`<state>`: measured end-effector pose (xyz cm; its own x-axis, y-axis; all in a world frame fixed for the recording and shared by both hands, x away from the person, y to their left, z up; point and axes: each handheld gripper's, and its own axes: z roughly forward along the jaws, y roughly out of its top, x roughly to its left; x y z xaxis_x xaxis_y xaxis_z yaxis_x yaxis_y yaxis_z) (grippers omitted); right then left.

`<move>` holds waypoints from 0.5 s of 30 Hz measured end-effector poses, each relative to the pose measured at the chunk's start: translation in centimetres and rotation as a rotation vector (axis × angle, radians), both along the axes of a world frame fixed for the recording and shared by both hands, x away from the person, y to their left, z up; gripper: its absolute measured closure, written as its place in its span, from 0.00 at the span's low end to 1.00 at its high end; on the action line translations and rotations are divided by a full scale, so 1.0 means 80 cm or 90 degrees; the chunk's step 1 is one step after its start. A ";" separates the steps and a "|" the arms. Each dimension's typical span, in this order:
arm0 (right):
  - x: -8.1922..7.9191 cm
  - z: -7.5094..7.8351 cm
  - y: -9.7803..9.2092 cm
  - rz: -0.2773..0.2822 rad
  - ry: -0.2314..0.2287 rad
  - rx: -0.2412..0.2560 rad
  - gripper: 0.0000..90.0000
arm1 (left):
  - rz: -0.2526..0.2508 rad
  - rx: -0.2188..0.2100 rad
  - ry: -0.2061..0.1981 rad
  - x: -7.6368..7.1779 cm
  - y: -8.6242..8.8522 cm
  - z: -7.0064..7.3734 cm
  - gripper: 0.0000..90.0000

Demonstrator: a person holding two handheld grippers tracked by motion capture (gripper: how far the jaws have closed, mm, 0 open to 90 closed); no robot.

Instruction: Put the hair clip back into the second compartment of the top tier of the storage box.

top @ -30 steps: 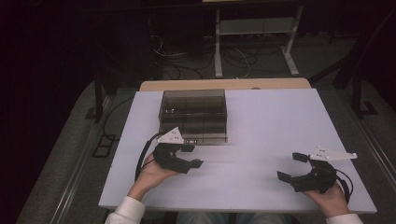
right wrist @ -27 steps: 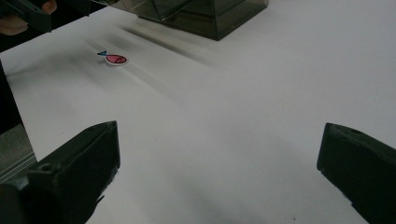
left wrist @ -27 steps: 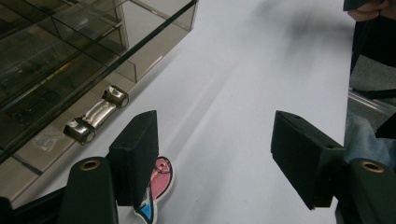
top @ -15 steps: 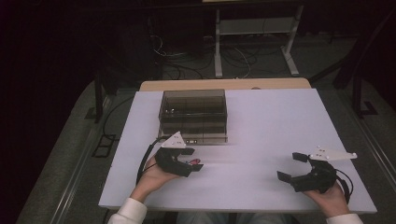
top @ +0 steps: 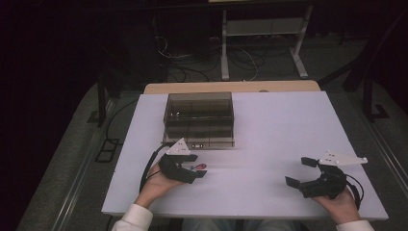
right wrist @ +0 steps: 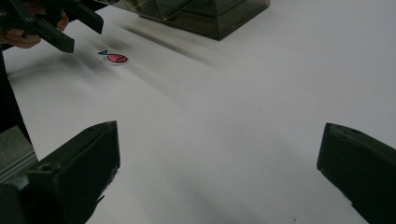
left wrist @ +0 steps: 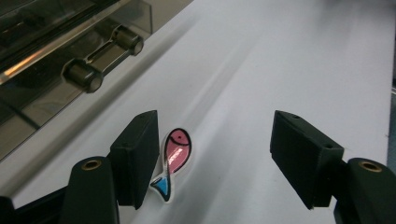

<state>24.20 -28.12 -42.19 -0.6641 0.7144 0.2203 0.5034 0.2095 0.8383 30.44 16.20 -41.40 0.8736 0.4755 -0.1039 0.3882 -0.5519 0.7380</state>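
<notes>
A small pink fish-shaped piece [left wrist: 175, 158] with a blue tail lies flat on the white table [top: 269, 134]; it shows as a red speck [top: 198, 167] in the high view and far off [right wrist: 116, 58] in the right gripper view. My left gripper [top: 196, 166] stands open around it, the fish close beside its left jaw. A smoky clear drawer box [top: 199, 120] sits just beyond, its roller handle [left wrist: 100, 58] near the left jaw. At the table's front right, my right gripper [top: 300, 172] is open, with nothing between its jaws.
The box stands at the table's back left-centre, with a wooden edge [top: 231, 87] behind it. Cables and a metal frame [top: 262, 43] lie on the dark floor beyond. Bare white table spreads between the two grippers.
The left gripper has shifted slightly toward me and down, and the fish piece now lies on the table between its jaws. The right gripper has stayed put.
</notes>
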 end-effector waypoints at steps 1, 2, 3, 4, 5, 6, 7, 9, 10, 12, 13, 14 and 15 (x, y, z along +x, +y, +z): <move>0.000 0.000 0.000 0.001 -0.001 -0.001 0.00 | 0.002 0.002 0.000 0.000 0.000 -0.001 0.36; 0.000 0.000 0.000 0.001 -0.001 -0.001 0.00 | 0.001 0.007 0.000 0.000 0.000 -0.002 0.36; 0.000 0.000 0.000 0.001 -0.001 -0.001 0.00 | -0.001 0.010 -0.001 0.001 0.000 -0.003 0.36; 0.000 0.000 0.000 0.001 -0.001 -0.001 0.00 | -0.001 0.011 0.000 0.001 -0.001 -0.004 0.36; 0.000 0.000 0.000 0.001 -0.001 0.000 0.00 | -0.002 0.013 -0.001 0.001 -0.001 -0.006 0.37; 0.000 0.000 0.000 0.001 -0.001 0.000 0.00 | -0.003 0.017 0.001 0.001 -0.001 -0.008 0.37; 0.000 0.000 0.000 0.002 -0.001 0.000 0.00 | -0.005 0.024 0.002 0.001 -0.001 -0.010 0.38; 0.000 0.001 0.000 0.002 -0.001 0.000 0.00 | -0.004 0.032 0.004 0.002 -0.001 -0.013 0.38; 0.000 0.001 0.000 0.002 -0.001 0.001 0.00 | -0.004 0.034 0.004 0.003 0.000 -0.014 0.38; 0.000 0.001 0.000 0.002 -0.001 0.000 0.00 | 0.000 0.033 0.003 0.003 0.001 -0.015 0.38; 0.000 0.000 0.001 0.003 -0.001 0.000 0.00 | 0.002 0.032 0.004 0.004 0.001 -0.015 0.38; 0.000 0.000 0.001 0.004 -0.001 0.000 0.00 | 0.004 0.033 0.004 0.004 0.002 -0.016 0.38; 0.000 0.000 0.001 0.004 -0.001 0.000 0.00 | 0.006 0.034 0.004 0.005 0.003 -0.017 0.39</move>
